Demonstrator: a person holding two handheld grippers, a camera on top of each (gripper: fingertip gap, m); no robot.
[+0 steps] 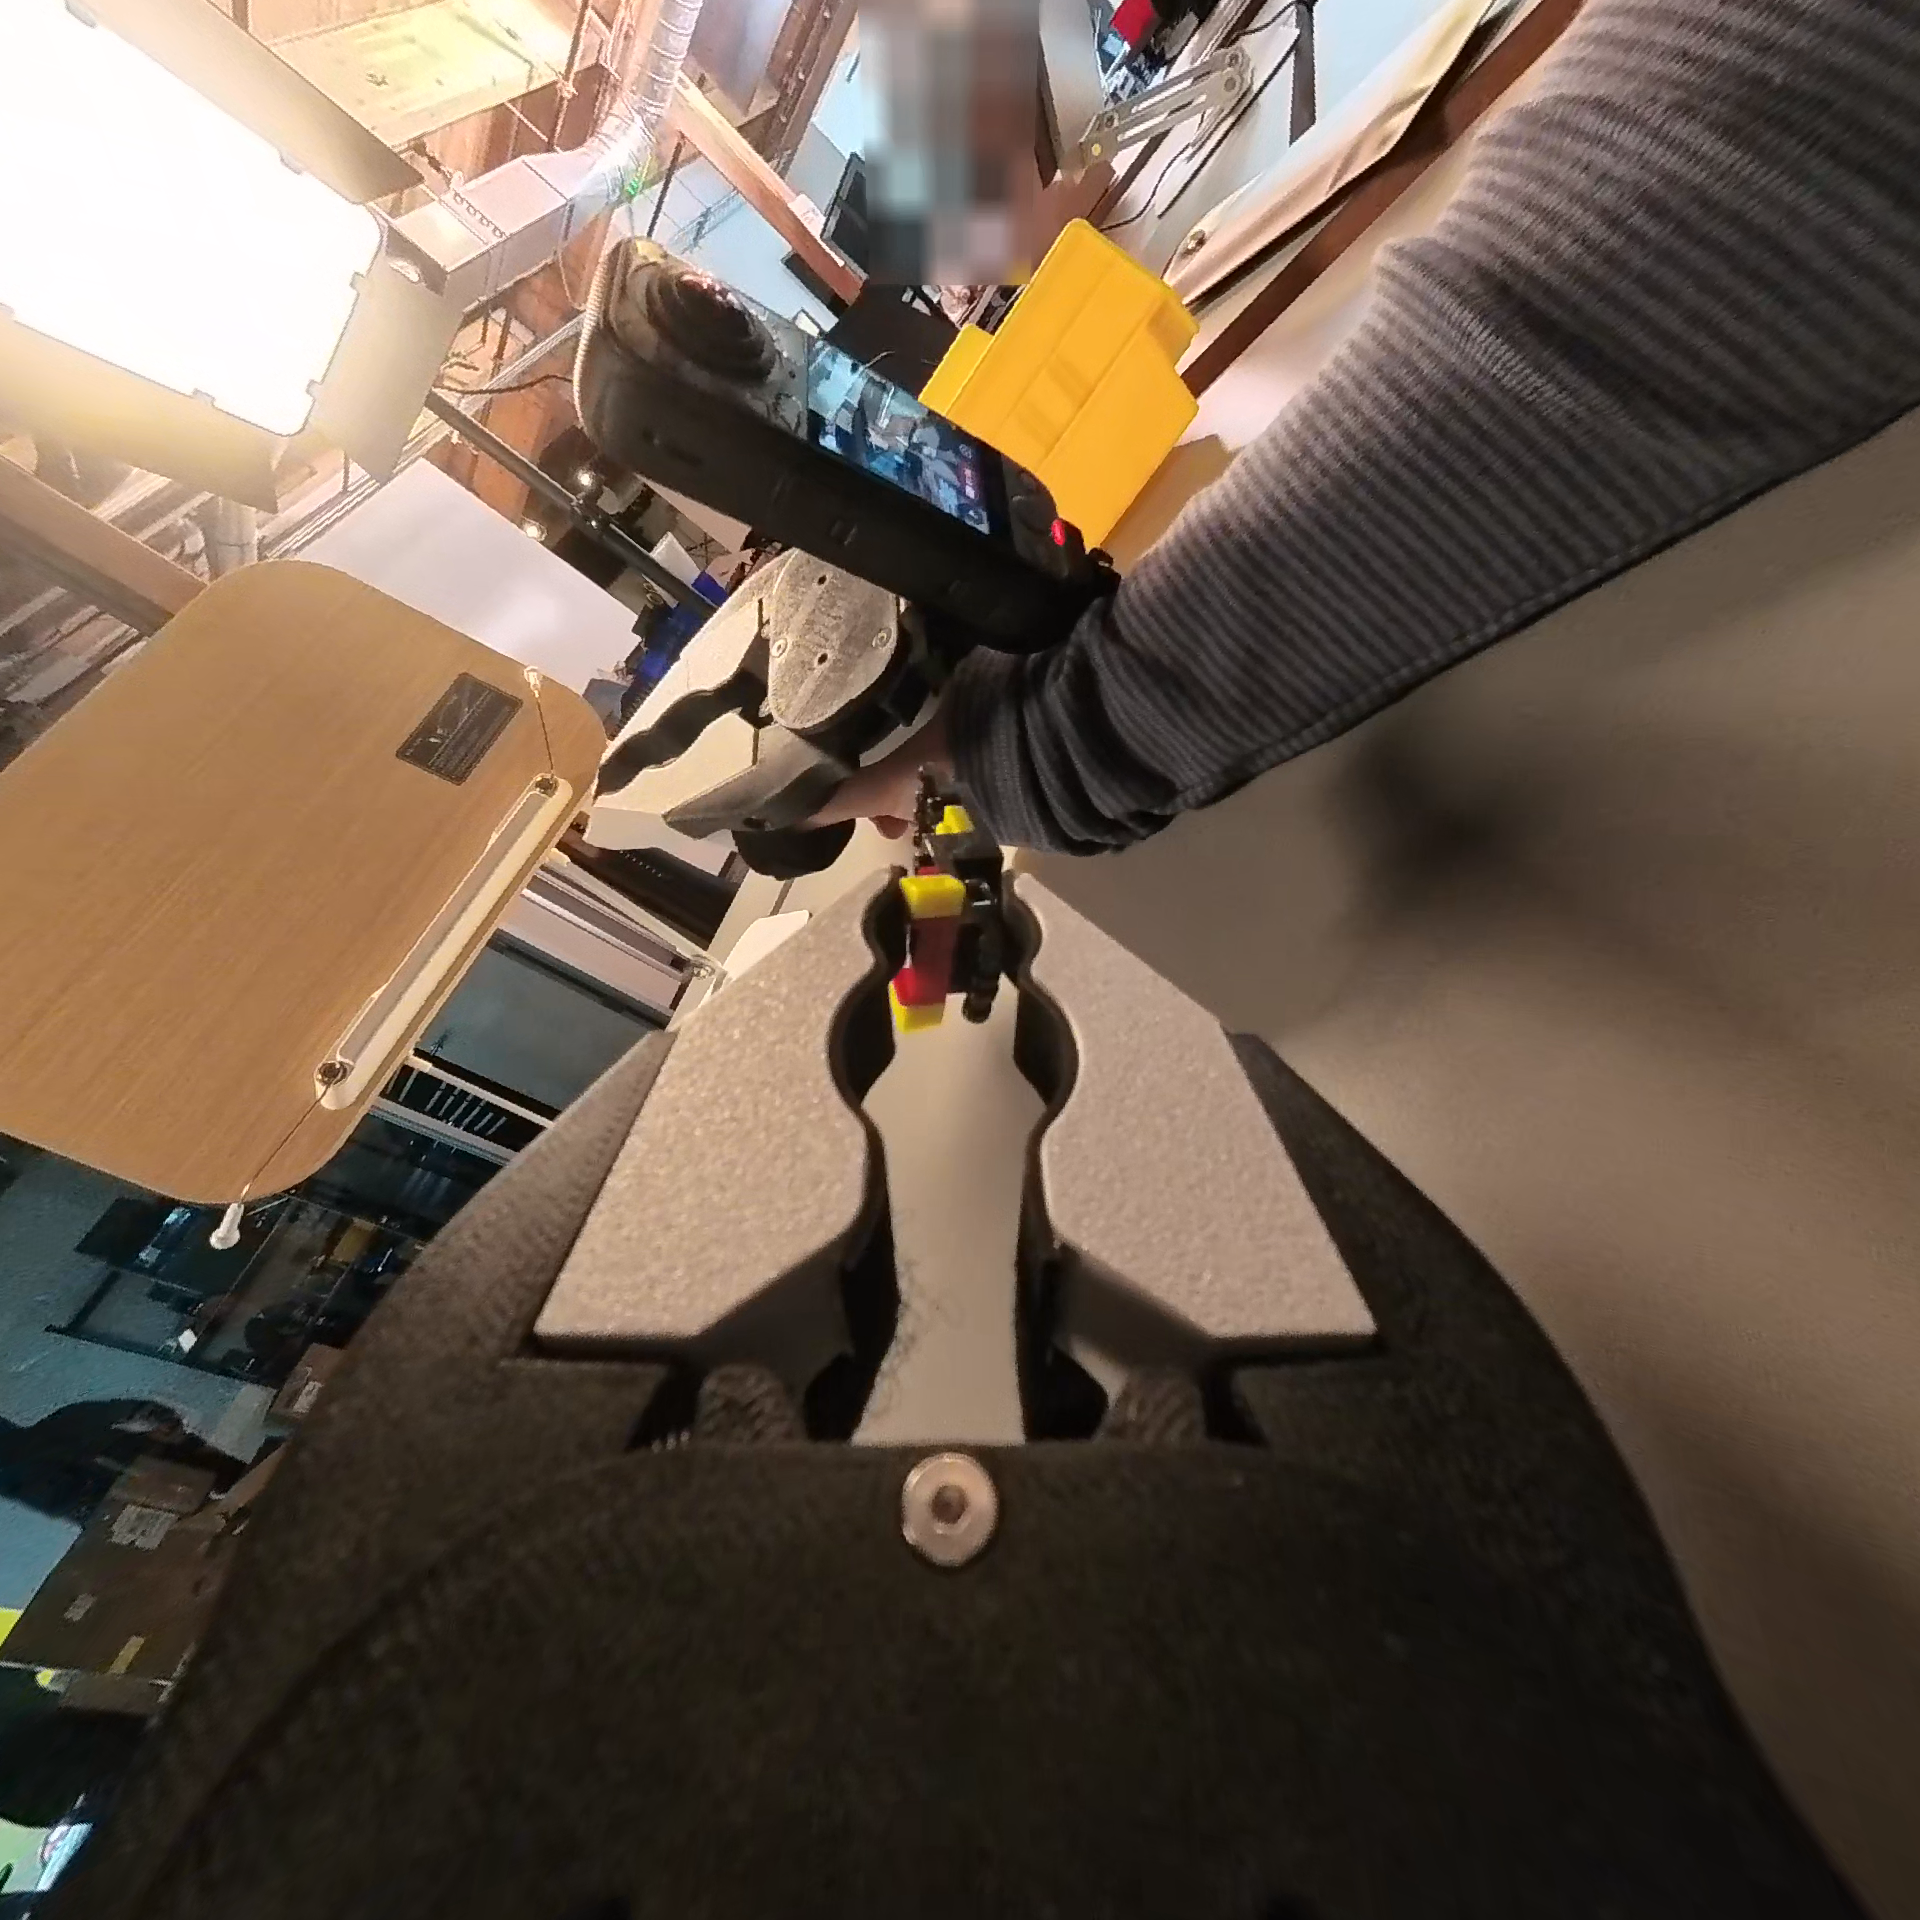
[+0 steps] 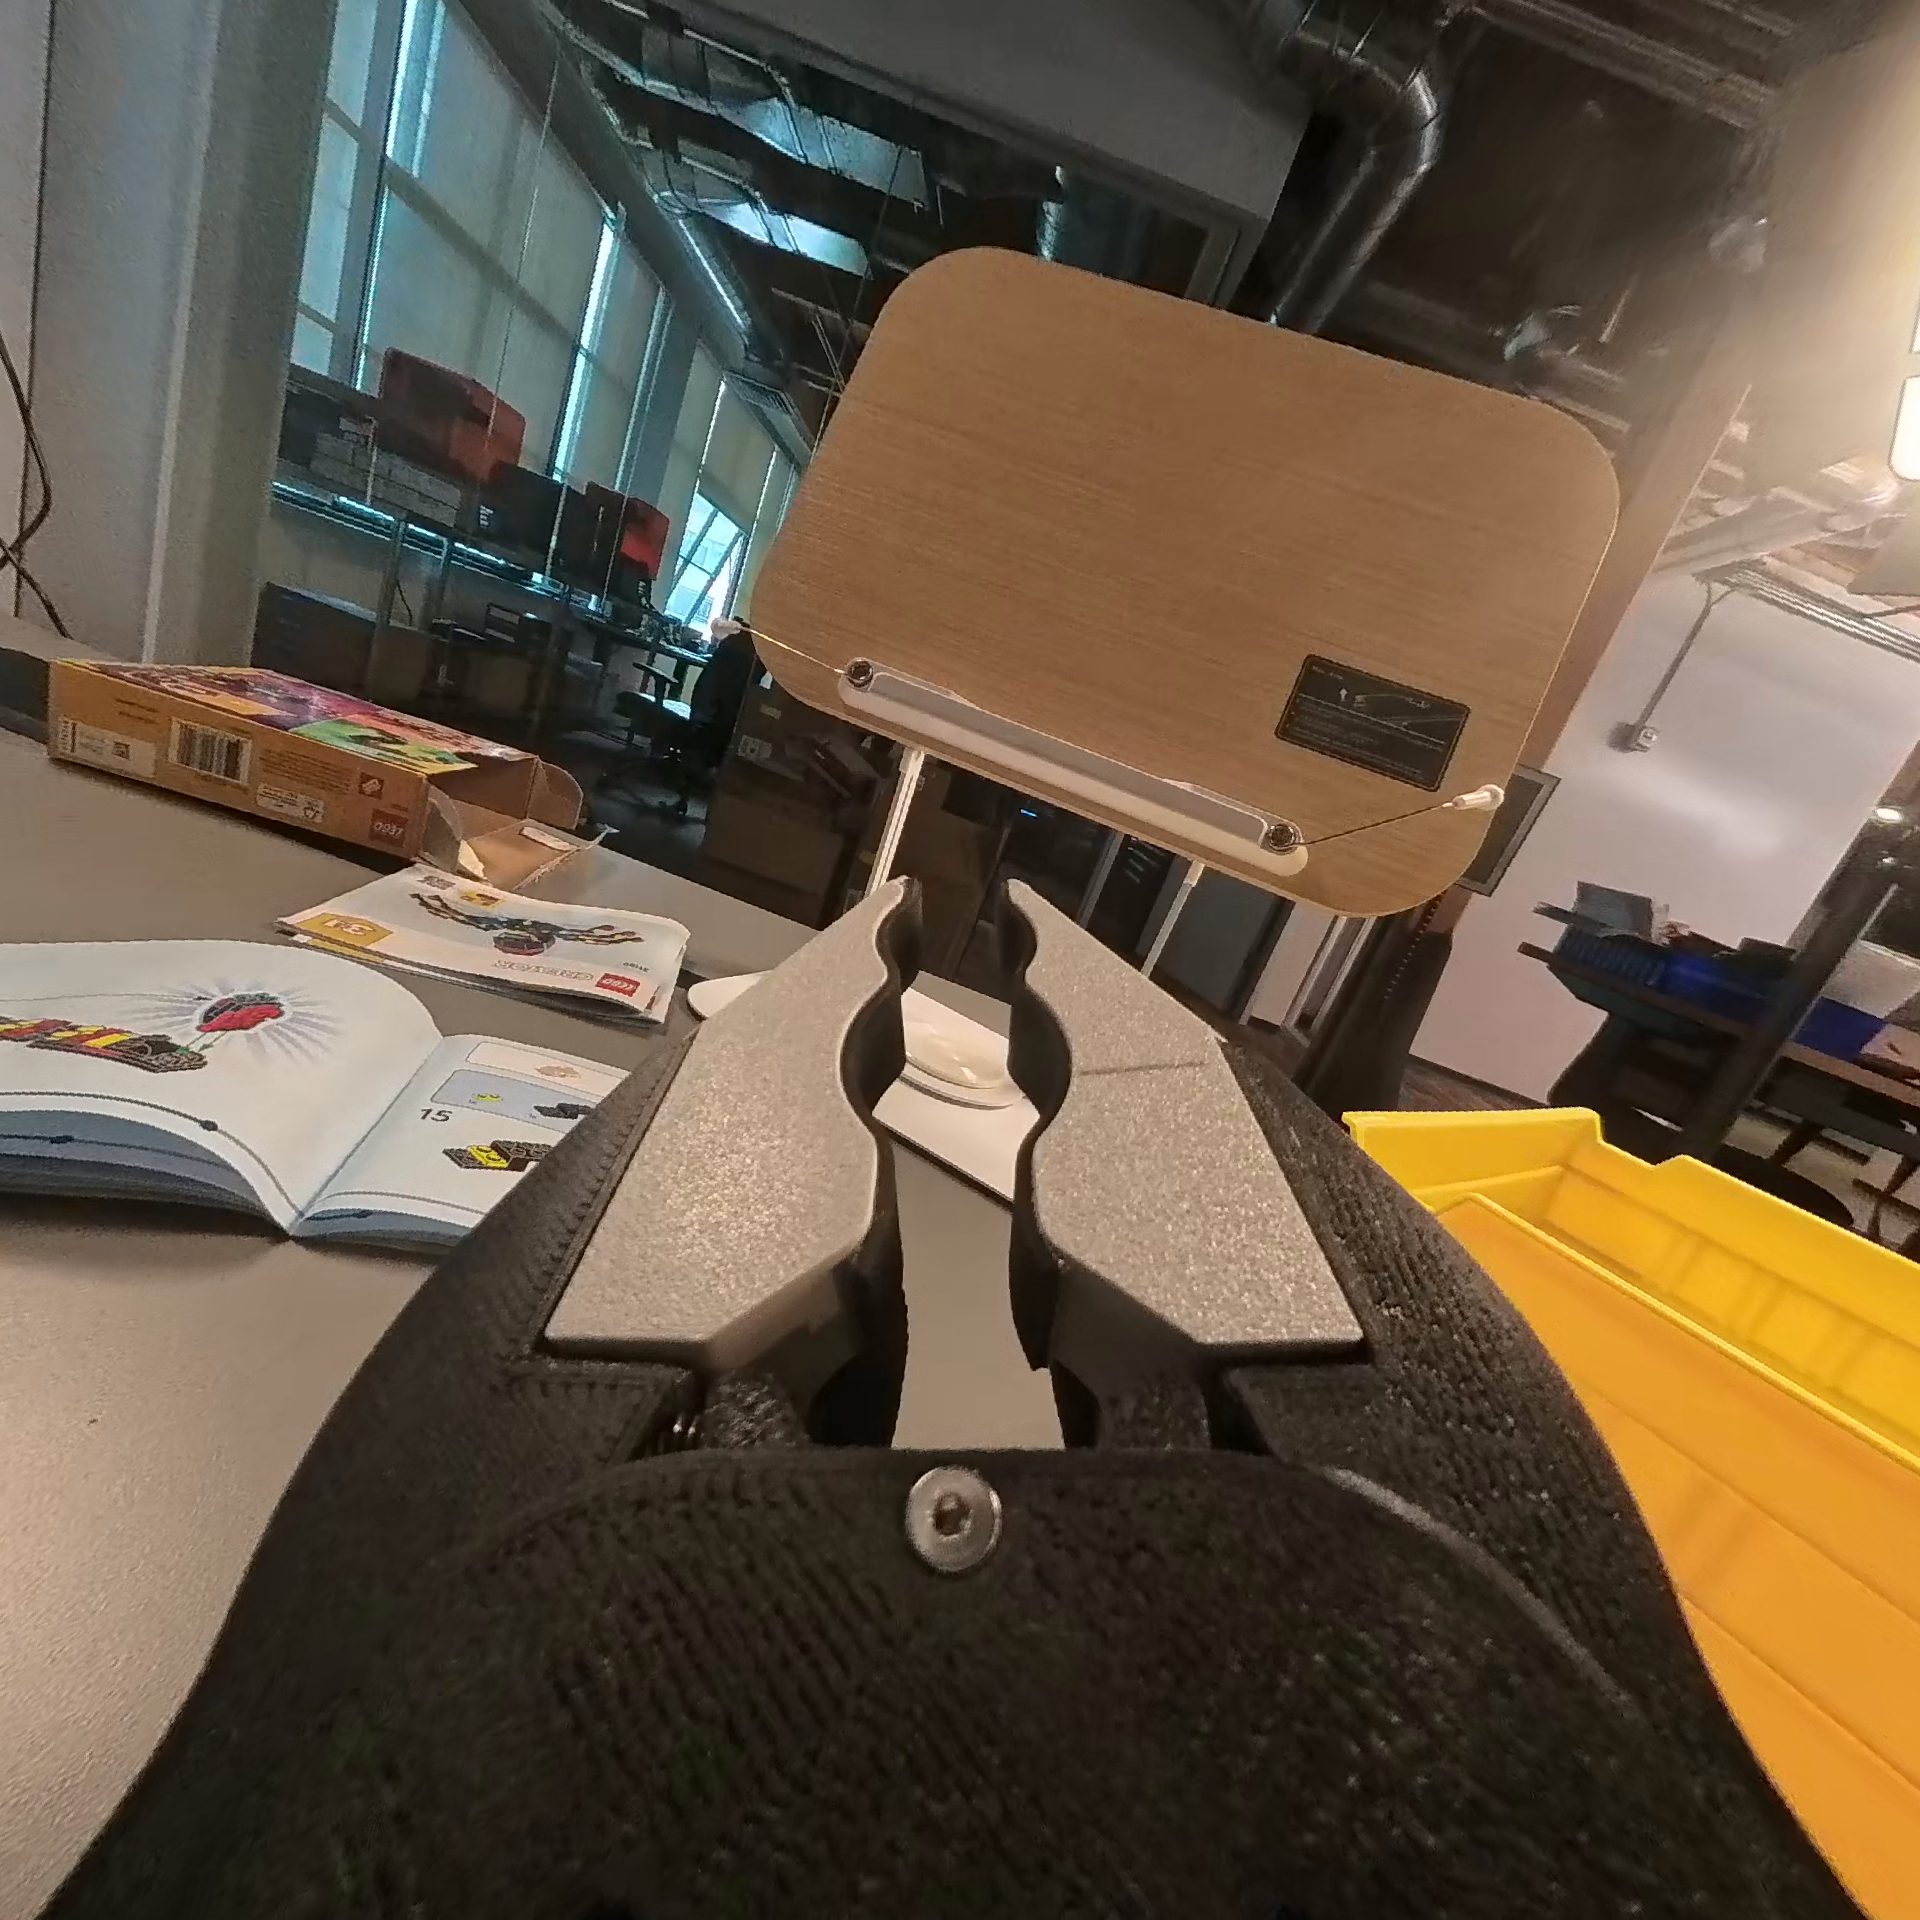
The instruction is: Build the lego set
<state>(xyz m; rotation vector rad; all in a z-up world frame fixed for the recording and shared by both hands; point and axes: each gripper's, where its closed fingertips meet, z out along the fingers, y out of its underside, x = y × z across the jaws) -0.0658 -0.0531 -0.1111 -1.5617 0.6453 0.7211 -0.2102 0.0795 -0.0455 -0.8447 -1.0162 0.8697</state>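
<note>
Presently we find the left gripper point(image 1: 948, 940) pinching the small yellow, red and black lego assembly point(image 1: 940, 951) at its fingertips, the right gripper point(image 2: 961, 925) parted and empty; we judge it light, rigid, prone to separate, best held across its stacked bricks.

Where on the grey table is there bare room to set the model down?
Free: the grey table nearest the camera, between the open instruction booklet and the right gripper. Crowded: far left, with the second booklet and opened box; the yellow bin fills the right.
</note>
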